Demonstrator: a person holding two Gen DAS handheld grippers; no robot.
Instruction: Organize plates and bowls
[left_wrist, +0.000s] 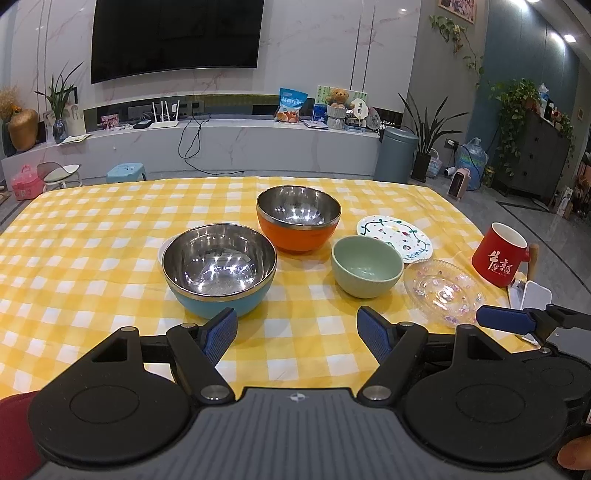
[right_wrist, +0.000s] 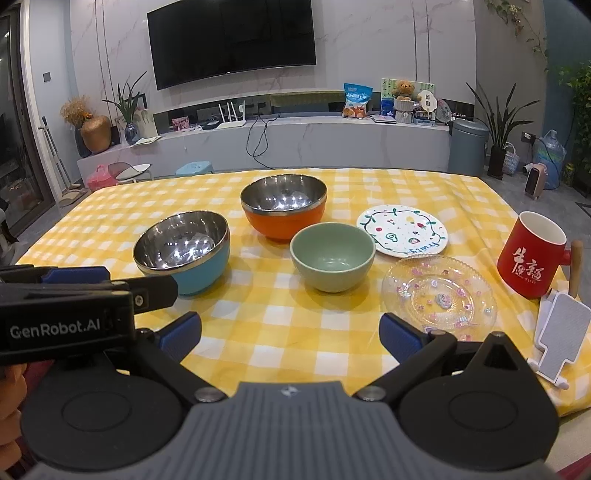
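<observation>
Bowls and plates wait untouched: left tool (left_wrist: 297, 332) and right tool (right_wrist: 290, 334) both hover with fingers apart over the near tabletop (right_wrist: 280, 332), holding nothing, likely sizing up a first pick. Just ahead sit a blue bowl (left_wrist: 219, 266), orange bowl (left_wrist: 298, 219) and green bowl (right_wrist: 332, 256), steel-lined except the green. Rightward lie a painted plate (right_wrist: 402, 230) and clear glass plate (right_wrist: 439, 291), seemingly overlapping at the rims.
</observation>
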